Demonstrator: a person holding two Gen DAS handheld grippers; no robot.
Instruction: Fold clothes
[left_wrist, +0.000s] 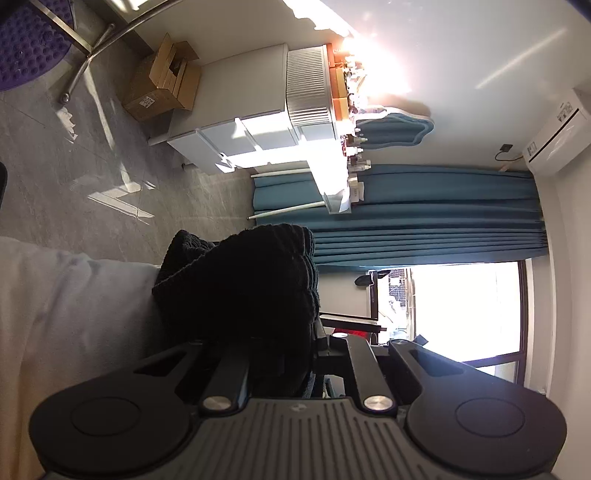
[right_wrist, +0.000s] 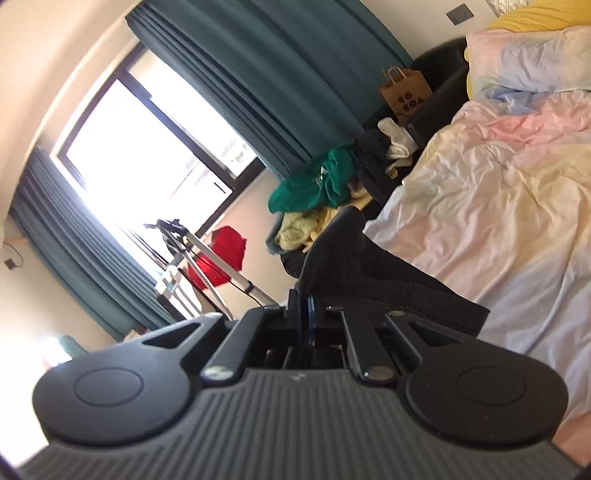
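Your left gripper (left_wrist: 312, 343) has its fingers clamped on a bunched fold of the black garment (left_wrist: 243, 284), which fills the view from 9 to 12 o'clock — lifted clear, likely so it hangs free. Your right gripper (right_wrist: 308, 314) pinches another edge of the same garment (right_wrist: 388, 280), which trails toward 3 o'clock over the bed (right_wrist: 498, 192) — two holds, probably to spread it flat there.

A bunched black knit garment (left_wrist: 240, 284) fills the space ahead of the left jaws. Ahead of the right jaws, black cloth (right_wrist: 369, 269) drapes toward the bed (right_wrist: 498, 177); a clothes pile (right_wrist: 332, 192) lies beyond it.
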